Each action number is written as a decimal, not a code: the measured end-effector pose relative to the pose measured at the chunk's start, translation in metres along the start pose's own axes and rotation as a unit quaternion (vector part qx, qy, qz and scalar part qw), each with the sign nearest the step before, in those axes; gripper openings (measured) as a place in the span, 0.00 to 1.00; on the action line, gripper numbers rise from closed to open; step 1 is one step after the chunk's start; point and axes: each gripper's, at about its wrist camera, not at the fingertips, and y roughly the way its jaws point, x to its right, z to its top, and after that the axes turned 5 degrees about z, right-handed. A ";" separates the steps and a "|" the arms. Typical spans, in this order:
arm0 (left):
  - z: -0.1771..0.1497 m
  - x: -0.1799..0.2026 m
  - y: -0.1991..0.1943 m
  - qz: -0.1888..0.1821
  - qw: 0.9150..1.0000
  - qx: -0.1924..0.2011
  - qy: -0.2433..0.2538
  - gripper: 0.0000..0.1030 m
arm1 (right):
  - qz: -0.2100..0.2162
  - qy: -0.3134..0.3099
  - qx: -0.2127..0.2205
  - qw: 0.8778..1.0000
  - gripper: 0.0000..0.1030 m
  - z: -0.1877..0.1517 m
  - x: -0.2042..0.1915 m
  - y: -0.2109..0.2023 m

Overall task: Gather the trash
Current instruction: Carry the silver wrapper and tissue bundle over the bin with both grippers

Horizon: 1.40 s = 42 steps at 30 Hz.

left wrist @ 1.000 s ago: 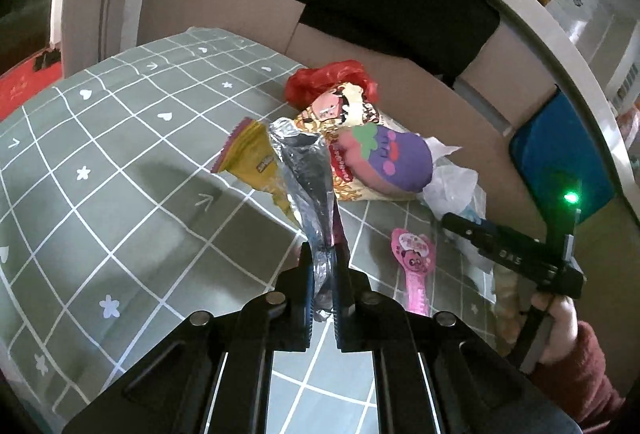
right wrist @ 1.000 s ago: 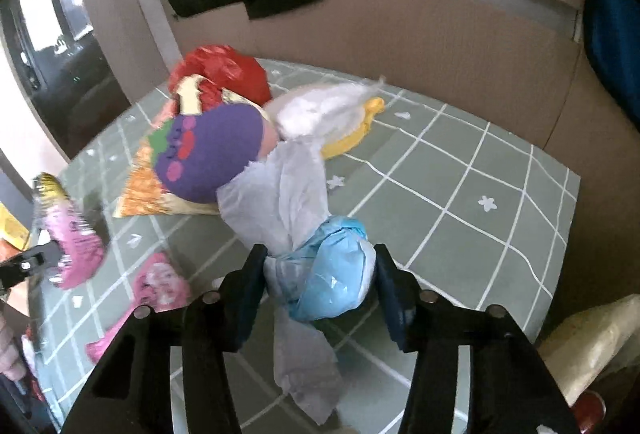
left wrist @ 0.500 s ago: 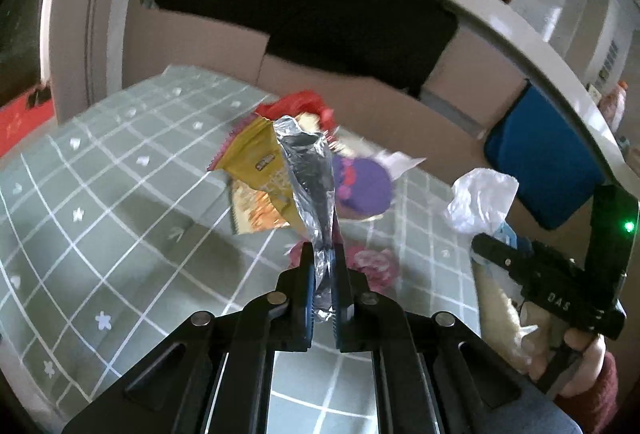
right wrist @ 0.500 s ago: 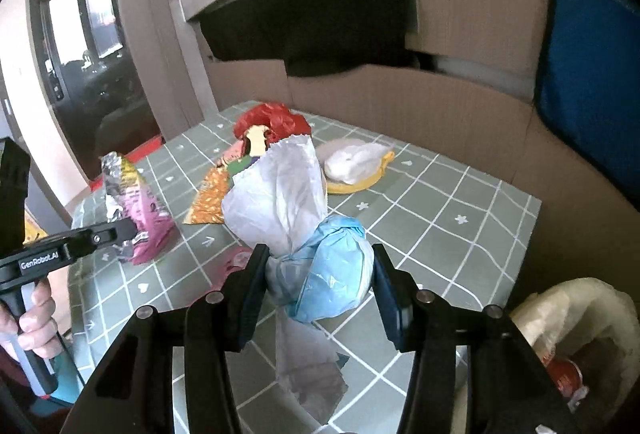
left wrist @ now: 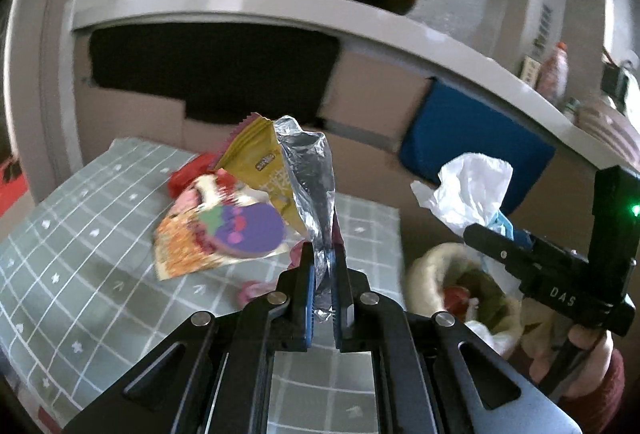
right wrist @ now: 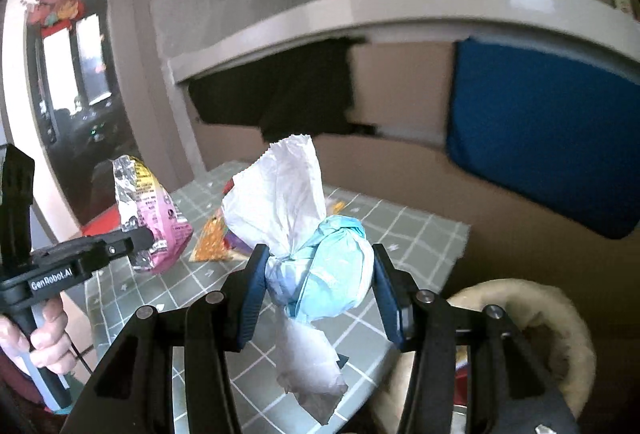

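The left gripper is clamped on a foil wrapper, jaws nearly together, with the wrapper standing up out of the pads (silver inside, yellow print on one face, pink on the other). The right gripper is closed on a blue-and-white bundle; a white bag tail rises above the pads and another hangs below them. Both loads are held clear of the table, which carries a green grid cloth. On the cloth lie a snack bag with a purple figure and, behind it, a red wrapper. Beside the table's right edge stands an open bin lined with a pale bag, some trash visible inside. A hand grips the left gripper's handle.
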 end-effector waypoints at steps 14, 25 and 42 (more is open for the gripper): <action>0.006 0.120 -0.005 -0.054 0.993 0.045 0.095 0.07 | -0.097 0.018 0.076 0.992 0.46 -0.009 0.046 -0.103; -0.002 0.177 0.008 -0.089 0.984 0.067 0.136 0.07 | -0.143 0.056 0.092 0.984 0.46 -0.032 0.090 -0.140; -0.025 0.192 0.054 -0.099 0.985 0.019 0.141 0.07 | -0.152 0.087 0.066 0.982 0.46 -0.060 0.122 -0.120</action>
